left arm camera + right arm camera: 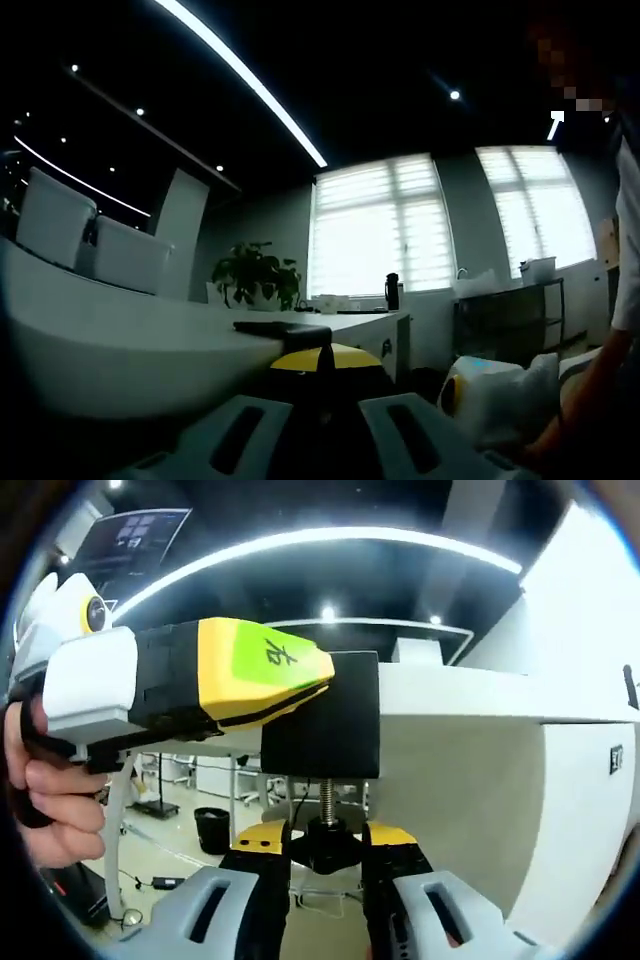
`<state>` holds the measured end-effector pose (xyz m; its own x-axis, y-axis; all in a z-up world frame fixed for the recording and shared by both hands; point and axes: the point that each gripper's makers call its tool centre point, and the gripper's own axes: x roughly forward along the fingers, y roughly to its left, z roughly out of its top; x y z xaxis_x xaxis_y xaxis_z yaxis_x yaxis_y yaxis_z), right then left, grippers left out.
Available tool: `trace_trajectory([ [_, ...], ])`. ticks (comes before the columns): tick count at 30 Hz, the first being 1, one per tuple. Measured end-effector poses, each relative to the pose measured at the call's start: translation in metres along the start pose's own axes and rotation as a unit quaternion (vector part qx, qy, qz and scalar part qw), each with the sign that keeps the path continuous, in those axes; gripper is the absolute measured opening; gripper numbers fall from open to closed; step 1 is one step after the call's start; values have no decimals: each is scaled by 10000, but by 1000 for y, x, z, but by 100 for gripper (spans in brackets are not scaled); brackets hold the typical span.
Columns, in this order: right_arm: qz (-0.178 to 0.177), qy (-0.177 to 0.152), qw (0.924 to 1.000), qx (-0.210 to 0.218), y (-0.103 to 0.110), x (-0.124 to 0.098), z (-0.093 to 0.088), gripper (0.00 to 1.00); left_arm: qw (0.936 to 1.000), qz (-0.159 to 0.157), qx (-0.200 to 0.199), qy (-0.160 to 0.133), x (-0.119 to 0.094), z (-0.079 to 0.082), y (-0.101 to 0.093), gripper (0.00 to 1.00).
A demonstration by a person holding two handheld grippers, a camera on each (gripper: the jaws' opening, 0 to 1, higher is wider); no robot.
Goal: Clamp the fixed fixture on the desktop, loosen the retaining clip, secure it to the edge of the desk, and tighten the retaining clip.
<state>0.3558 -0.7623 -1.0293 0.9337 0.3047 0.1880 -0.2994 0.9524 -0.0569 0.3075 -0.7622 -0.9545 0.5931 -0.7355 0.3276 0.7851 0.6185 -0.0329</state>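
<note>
A black clamp fixture [325,720] sits over the edge of the white desk [470,760], with its threaded screw [327,798] hanging below. My left gripper [318,677], yellow with a green sticker, comes in from the left and is shut on the fixture's body. In the left gripper view its own jaws [322,368] close on the fixture's flat black top [285,328], which lies on the desk [120,340]. My right gripper [327,840] is under the desk edge, shut on the black knob [328,852] at the screw's lower end.
A hand [50,790] holds the left gripper's handle. A person [625,250] stands at the right beside the right gripper's white body [490,395]. Farther along the desk are a potted plant [255,275] and a dark bottle [392,290]. A black bin [211,830] stands on the floor.
</note>
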Motion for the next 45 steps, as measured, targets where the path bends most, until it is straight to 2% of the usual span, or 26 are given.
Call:
trace_trajectory([
  [1, 69, -2, 10000, -12, -1, 2, -1, 26, 10000, -4, -13, 0, 0, 0, 0, 2],
  [4, 562, -62, 9983, 149, 4, 3, 0, 26, 10000, -20, -29, -4, -1, 0, 0, 2],
  [9, 1314, -153, 9912, -17, 8, -3, 2, 26, 10000, -31, -44, 32, -1, 0, -1, 2],
  [12, 1914, -176, 9813, 102, 8, -3, 2, 26, 10000, -40, -43, 15, -1, 0, -1, 2],
  [15, 2562, -116, 9666, -4, 15, -4, 3, 26, 10000, -61, -62, -1, -2, 0, -1, 2],
  [16, 2743, -92, 9616, 8, 12, 3, 1, 26, 9999, -63, -81, -1, -2, 0, -1, 2],
  [17, 2883, -82, 9575, -1, 9, 10, -1, 26, 9999, -57, -101, 3, -2, 0, -1, 2],
  [19, 3020, -29, 9533, -7, 11, 9, 0, 26, 10000, -45, -43, 22, -1, 0, -2, 2],
  [22, 3095, -4, 9509, -11, 16, 5, 0, 26, 10000, -62, -25, 19, -1, 0, -2, 2],
  [24, 3064, -11, 9519, -34, 18, 3, 0, 27, 10000, -78, -33, 4, -1, 0, -2, 2],
  [26, 3021, -17, 9533, -18, 18, 2, -1, 28, 9999, -115, -70, -11, -3, 0, -4, 7],
  [27, 3009, -27, 9537, -29, 19, 0, -1, 28, 9991, -341, -177, -194, -3, 7, -13, 11],
  [28, 2981, -38, 9545, -85, 21, -2, -1, 30, 9985, -417, -222, -289, -4, 11, -16, 15],
  [31, 2933, -34, 9558, -180, 21, -7, -1, 30, 9981, -485, -188, -320, -2, 14, -23, 15],
  [35, 2833, 44, 9589, -124, 17, -13, -3, 32, 9988, -457, -52, -152, -1, 6, -23, 15],
  [39, 2663, 155, 9637, -132, 0, -17, -10, 33, 9990, -417, -34, -141, -2, 5, -21, 16],
  [43, 2450, 238, 9692, 64, -16, -24, -15, 34, 9994, -272, -130, -196, -13, 7, -17, 17],
  [45, 2409, 252, 9701, 155, -20, -27, -15, 34, 9991, -302, -151, -267, -19, 10, -20, 19],
])
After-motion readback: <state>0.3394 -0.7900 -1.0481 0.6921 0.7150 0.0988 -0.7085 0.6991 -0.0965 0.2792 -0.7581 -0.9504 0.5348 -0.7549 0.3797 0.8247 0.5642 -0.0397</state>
